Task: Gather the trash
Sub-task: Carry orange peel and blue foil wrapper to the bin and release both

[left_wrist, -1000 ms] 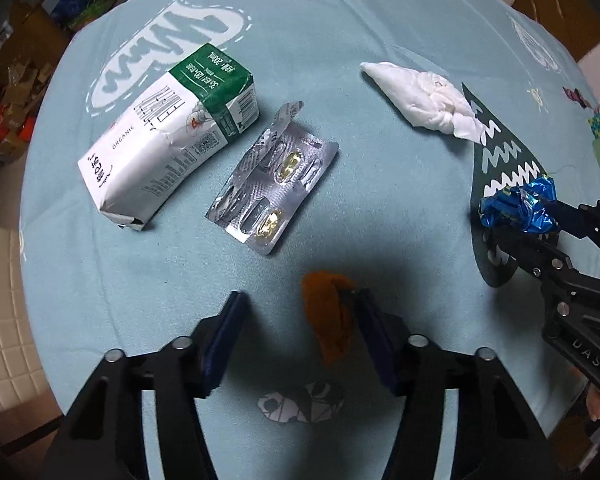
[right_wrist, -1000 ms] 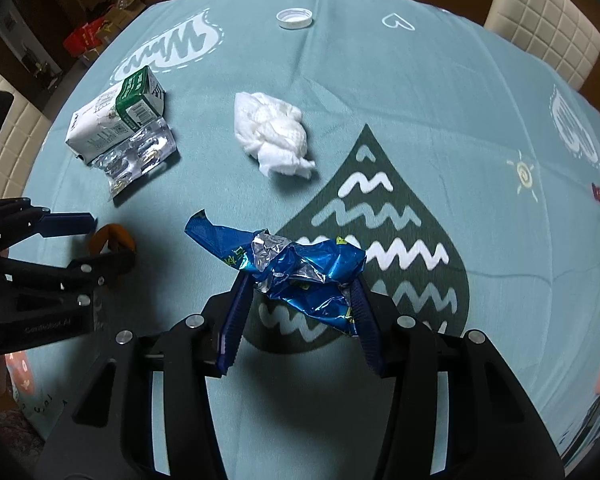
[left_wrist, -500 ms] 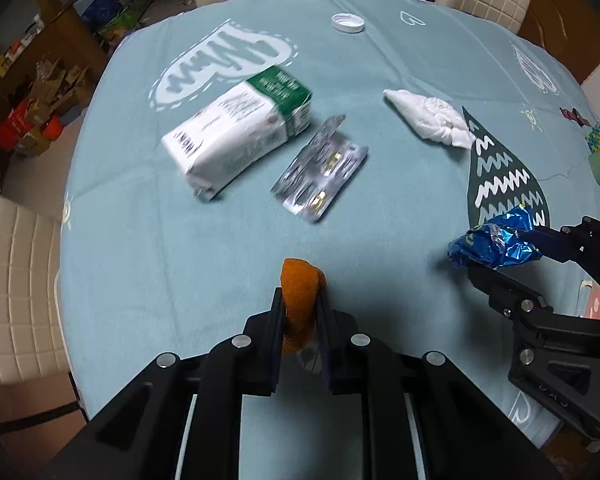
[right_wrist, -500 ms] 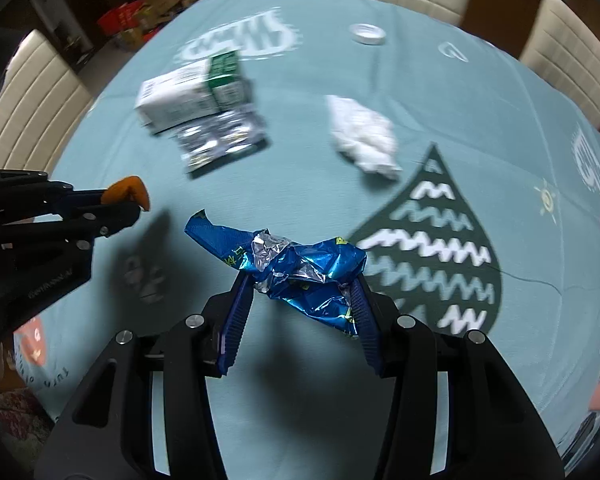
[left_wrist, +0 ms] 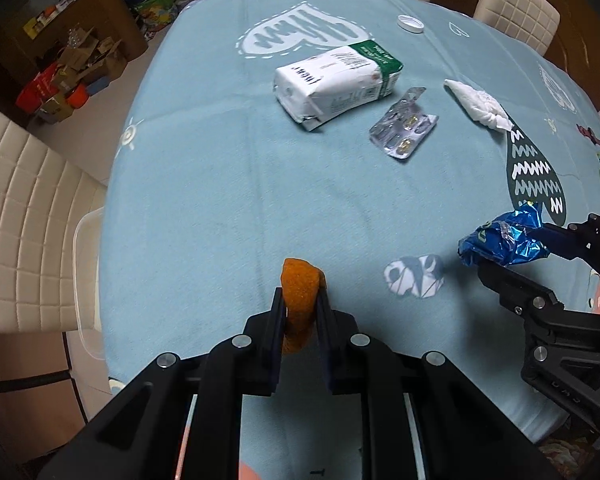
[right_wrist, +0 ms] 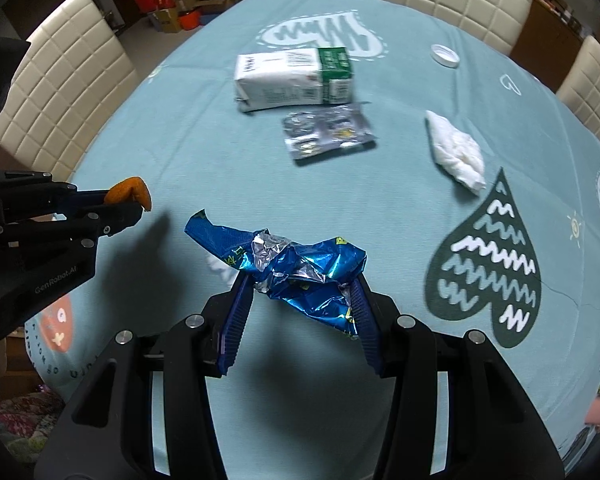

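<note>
1. Left wrist view: the left gripper [left_wrist: 300, 304] has its jaws nearly closed, pinching an orange peel [left_wrist: 299, 294] above the blue-clothed surface [left_wrist: 228, 200]. Farther off lie a white and green carton [left_wrist: 336, 82], a blister pack [left_wrist: 404, 130], a crumpled tissue [left_wrist: 480, 104] and a white cap [left_wrist: 410, 24].
2. Right wrist view: the right gripper [right_wrist: 300, 304] has its jaws about half open, clamping a crumpled blue foil wrapper [right_wrist: 296, 268] held clear of the surface. The left gripper holds the peel at the left edge.
</note>
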The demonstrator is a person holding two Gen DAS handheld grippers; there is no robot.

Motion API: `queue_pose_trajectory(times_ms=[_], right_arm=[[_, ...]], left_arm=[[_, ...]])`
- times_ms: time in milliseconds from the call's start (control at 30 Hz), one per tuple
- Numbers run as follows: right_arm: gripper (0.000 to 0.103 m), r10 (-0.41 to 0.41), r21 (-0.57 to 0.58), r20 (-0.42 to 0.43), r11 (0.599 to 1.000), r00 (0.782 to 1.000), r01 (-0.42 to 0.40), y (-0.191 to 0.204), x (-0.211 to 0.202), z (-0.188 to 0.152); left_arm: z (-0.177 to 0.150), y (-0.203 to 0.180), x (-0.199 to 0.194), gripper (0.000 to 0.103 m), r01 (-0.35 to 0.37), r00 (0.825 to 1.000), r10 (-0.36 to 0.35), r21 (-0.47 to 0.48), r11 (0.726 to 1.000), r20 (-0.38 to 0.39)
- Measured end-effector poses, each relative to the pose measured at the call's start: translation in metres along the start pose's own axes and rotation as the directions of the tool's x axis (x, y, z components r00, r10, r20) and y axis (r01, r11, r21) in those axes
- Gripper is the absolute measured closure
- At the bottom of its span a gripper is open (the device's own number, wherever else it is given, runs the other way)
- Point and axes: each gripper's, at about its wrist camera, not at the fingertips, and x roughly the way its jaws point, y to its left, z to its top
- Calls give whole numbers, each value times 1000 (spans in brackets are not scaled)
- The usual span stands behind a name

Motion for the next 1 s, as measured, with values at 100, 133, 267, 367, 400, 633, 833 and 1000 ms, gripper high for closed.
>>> queue_pose_trajectory(times_ms=[100,133,267,367,400,633,833,1000], right_arm=[[52,7,-21,-3,1000,1000,-7,17,1,1],[52,10,-27,-5,1000,1000,-10,20,2,2],[52,28,-60,-14,998,1000,-29,46,6,9],[52,44,-94,-22,994,999,-46,68,10,18],[52,49,-109,-26,993,998,-51,76,12,21],[52,90,-199,-66,975,994,-101,132,30,45],[52,116,-276,-84,952,990,-135,176,45,72],[52,128,-314,-88,938,988,-149,200,56,97]], left_arm=[[-5,9,-2,88,-3,1000,3,-6,1000,4],[-6,14,-3,88,-3,1000,3,-12,1000,5],[-13,32,-5,88,-4,1000,4,-29,1000,9],[-18,51,-4,88,-6,1000,6,-49,999,5],[-20,59,-3,88,-7,1000,7,-61,998,1],[-33,116,3,88,-28,999,24,-161,987,-25],[-42,167,8,88,-53,998,45,-250,967,-39],[-41,203,12,88,-71,997,58,-316,946,-52]])
